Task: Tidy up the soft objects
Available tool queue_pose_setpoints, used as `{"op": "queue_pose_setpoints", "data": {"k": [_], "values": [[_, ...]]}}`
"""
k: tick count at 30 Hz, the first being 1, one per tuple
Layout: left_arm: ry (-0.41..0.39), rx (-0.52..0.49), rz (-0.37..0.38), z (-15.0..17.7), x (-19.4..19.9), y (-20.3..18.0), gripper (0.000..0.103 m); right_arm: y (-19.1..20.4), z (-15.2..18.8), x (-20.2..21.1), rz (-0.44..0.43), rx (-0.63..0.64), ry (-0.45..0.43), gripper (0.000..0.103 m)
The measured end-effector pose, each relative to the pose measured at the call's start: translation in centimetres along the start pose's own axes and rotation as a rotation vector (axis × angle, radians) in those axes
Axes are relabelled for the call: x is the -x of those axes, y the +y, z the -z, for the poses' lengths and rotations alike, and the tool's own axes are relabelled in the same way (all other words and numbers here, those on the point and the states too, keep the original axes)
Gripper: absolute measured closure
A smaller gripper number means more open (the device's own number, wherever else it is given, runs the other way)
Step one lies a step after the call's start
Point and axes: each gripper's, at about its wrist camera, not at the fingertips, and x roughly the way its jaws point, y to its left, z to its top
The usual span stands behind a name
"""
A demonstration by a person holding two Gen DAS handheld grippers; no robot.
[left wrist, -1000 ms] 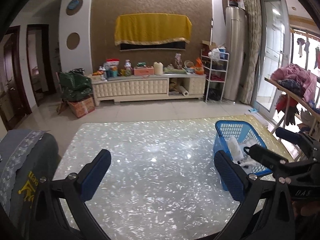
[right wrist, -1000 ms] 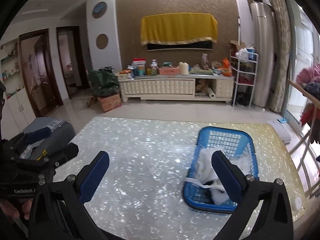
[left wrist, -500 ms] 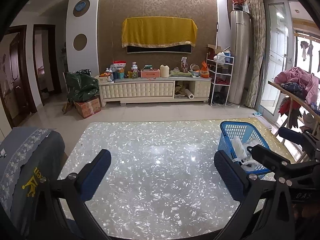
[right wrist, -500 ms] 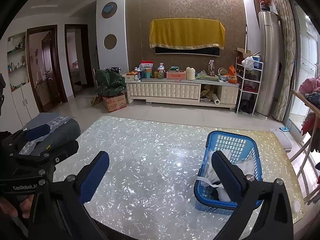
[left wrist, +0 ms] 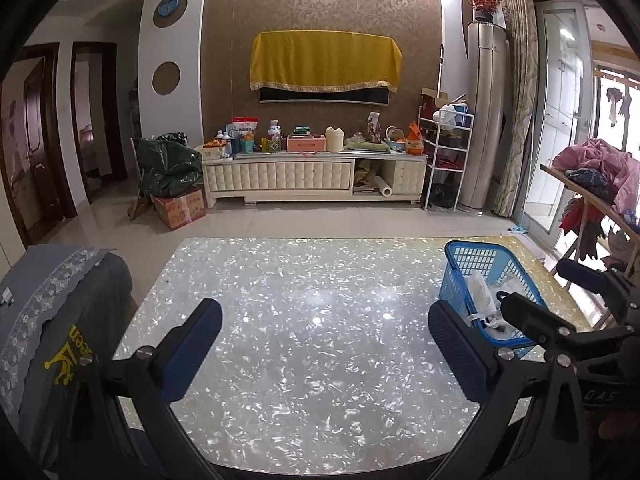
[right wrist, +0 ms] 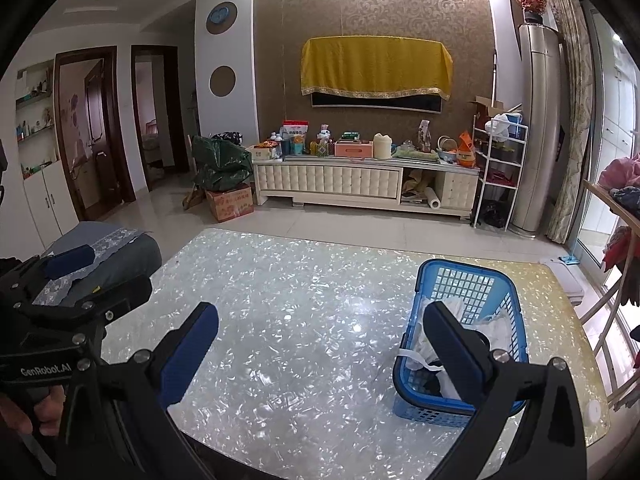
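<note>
While both grippers, left gripper (left wrist: 325, 350) and right gripper (right wrist: 320, 350), hover spread and empty, one blue basket (right wrist: 464, 280) holds white cloths (right wrist: 498, 326) on one table (right wrist: 300, 320).

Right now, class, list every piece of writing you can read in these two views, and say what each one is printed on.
"GenRobot.AI": white letters on the black body of the left gripper.
"DAS": partly cut off, on the black body of the right gripper.
Yellow crown logo with letters on the grey-blue fabric cover: not clearly readable.
Print on the brown cardboard box and the cabinet-top packages: too small.
</note>
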Motion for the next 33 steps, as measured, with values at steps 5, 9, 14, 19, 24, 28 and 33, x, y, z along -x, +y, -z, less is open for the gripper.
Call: {"op": "queue_pose_setpoints", "data": {"k": [5,9,14,19,24,28,33], "values": [[0.005,-0.003,0.005,0.09,-0.06,-0.18,0.001,-0.03,0.08,-0.12,0.006,-0.007,0.006,0.000],[0.005,-0.010,0.004,0.20,-0.08,-0.39,0.001,-0.08,0.04,0.00,0.005,-0.011,0.006,0.000],[-0.012,-0.013,-0.001,0.50,0.19,-0.59,0.001,-0.13,0.00,0.03,0.004,-0.014,0.010,0.000],[0.003,-0.008,0.003,0.51,-0.05,-0.55,0.001,-0.08,-0.04,0.11,0.009,-0.014,0.018,0.000],[0.015,-0.009,0.002,0.58,-0.27,-0.55,0.001,-0.20,-0.03,-0.01,0.017,-0.017,0.020,0.000],[0.014,-0.014,0.004,0.56,-0.19,-0.73,0.001,-0.12,-0.01,-0.17,0.019,-0.020,0.030,0.000],[0.005,-0.006,-0.002,0.41,0.09,-0.60,0.001,0.05,0.02,-0.10,0.017,-0.018,0.034,0.000]]}}
